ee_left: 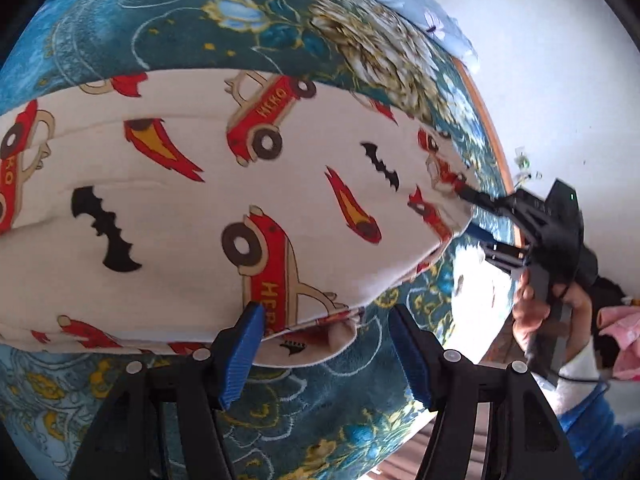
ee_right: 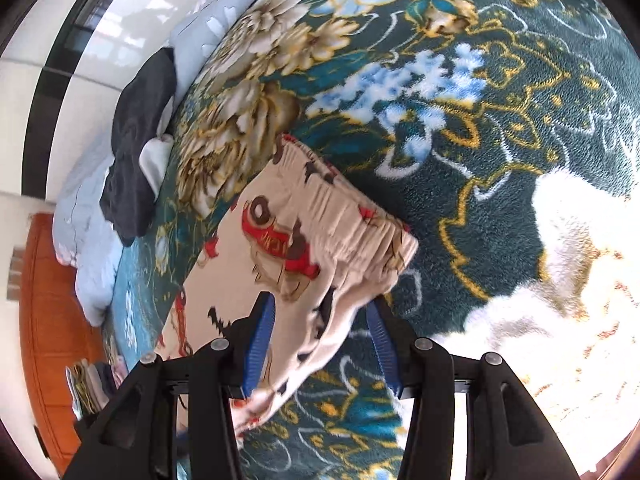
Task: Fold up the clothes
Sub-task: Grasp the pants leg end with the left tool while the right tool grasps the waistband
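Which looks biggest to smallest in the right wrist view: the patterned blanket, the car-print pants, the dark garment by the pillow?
1. Patterned blanket, fills most of the view.
2. Car-print pants; nearness to the camera enlarges them.
3. Dark garment, farther off, so its true size is unsure.

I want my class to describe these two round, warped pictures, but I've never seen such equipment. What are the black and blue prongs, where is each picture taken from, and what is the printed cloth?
A person holds a two-fingered gripper in each hand; each carries a wide-angle camera looking along its fingers. In the left one's view, the left gripper stands open around the hem of cream children's trousers printed with cars and bats, lying on a floral blanket. The right gripper shows far off. Its own view shows blue pads either side of the waistband; whether they pinch it is unclear.
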Tool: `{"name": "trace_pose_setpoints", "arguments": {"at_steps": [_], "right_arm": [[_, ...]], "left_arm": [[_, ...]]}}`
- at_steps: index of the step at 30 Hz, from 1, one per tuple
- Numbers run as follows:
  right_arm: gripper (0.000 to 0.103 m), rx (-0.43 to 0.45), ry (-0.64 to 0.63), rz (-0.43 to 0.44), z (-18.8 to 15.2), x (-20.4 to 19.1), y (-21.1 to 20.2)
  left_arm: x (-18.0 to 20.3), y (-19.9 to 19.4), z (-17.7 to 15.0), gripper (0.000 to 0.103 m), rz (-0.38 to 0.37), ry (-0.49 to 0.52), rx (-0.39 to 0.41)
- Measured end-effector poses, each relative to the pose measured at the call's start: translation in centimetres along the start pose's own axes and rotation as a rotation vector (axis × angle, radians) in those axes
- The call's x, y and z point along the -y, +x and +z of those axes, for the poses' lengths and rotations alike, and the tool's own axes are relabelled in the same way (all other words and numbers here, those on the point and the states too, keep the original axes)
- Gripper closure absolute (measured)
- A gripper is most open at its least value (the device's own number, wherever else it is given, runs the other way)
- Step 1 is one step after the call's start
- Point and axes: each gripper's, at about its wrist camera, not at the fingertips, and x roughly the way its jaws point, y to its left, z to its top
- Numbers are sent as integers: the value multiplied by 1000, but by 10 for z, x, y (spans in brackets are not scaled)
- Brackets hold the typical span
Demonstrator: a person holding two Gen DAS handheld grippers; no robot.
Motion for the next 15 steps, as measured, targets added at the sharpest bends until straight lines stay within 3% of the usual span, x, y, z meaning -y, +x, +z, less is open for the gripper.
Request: {"name": "trace_pose_setpoints", "arguments": {"at_steps": [2, 9, 15], "right_arm": [[54, 17, 70, 5, 4, 7, 3], [54, 72, 240, 37, 12, 23, 5], [72, 85, 196, -53, 17, 7, 2]], "left_arm": [[8, 0, -2, 35, 37, 52, 1], [-11, -1, 3, 33, -64, -57, 5], [-20, -3, 5, 33, -122, -97, -14]]}}
